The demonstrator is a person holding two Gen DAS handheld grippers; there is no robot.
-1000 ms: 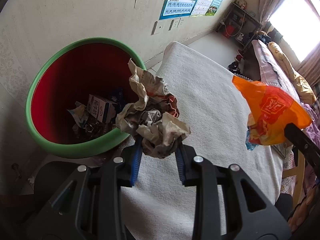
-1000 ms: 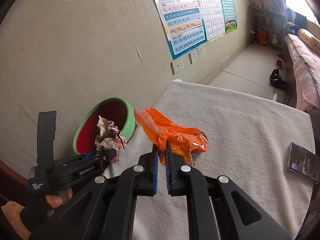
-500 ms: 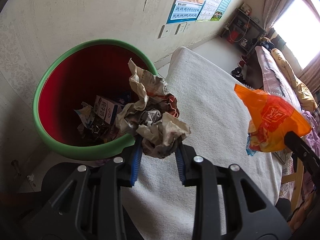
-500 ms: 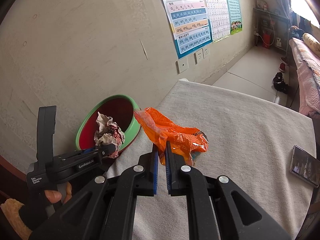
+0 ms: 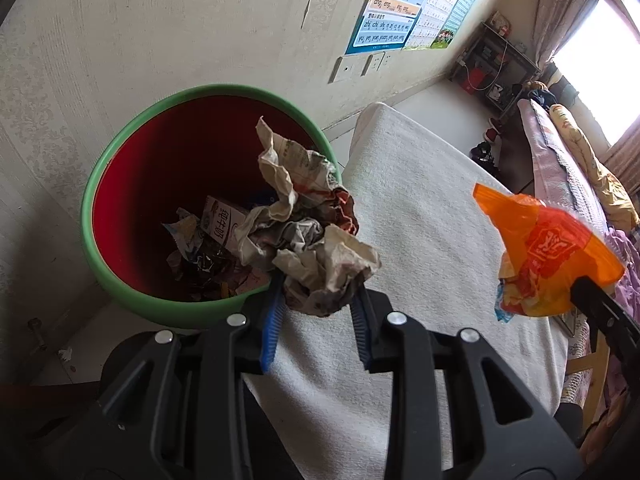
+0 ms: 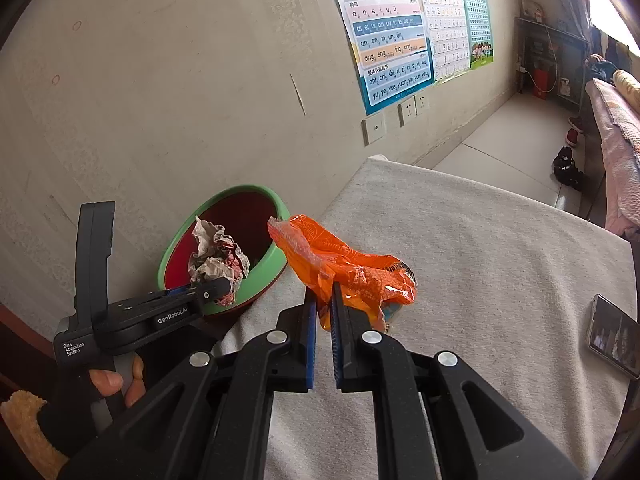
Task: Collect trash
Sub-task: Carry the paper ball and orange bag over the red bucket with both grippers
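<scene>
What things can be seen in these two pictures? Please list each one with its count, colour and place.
bin: 1, green rim, red inside, on the floor beside the table, against the wall
trash in the bin: several pieces, mixed colours, at its bottom
crumpled paper: 1, beige and grey, held at the bin's rim
snack bag: 1, orange, held above the table
table cloth: 1, off-white, covers the table
phone: 1, dark, at the table's right edge
wall charts: several, blue and green, on the wall
wall sockets: several, white, below the charts
left gripper: 1, black, blue pads, shut on the paper
right gripper: 1, black, blue pads, shut on the bag
hand: 1, holds the left gripper
</scene>
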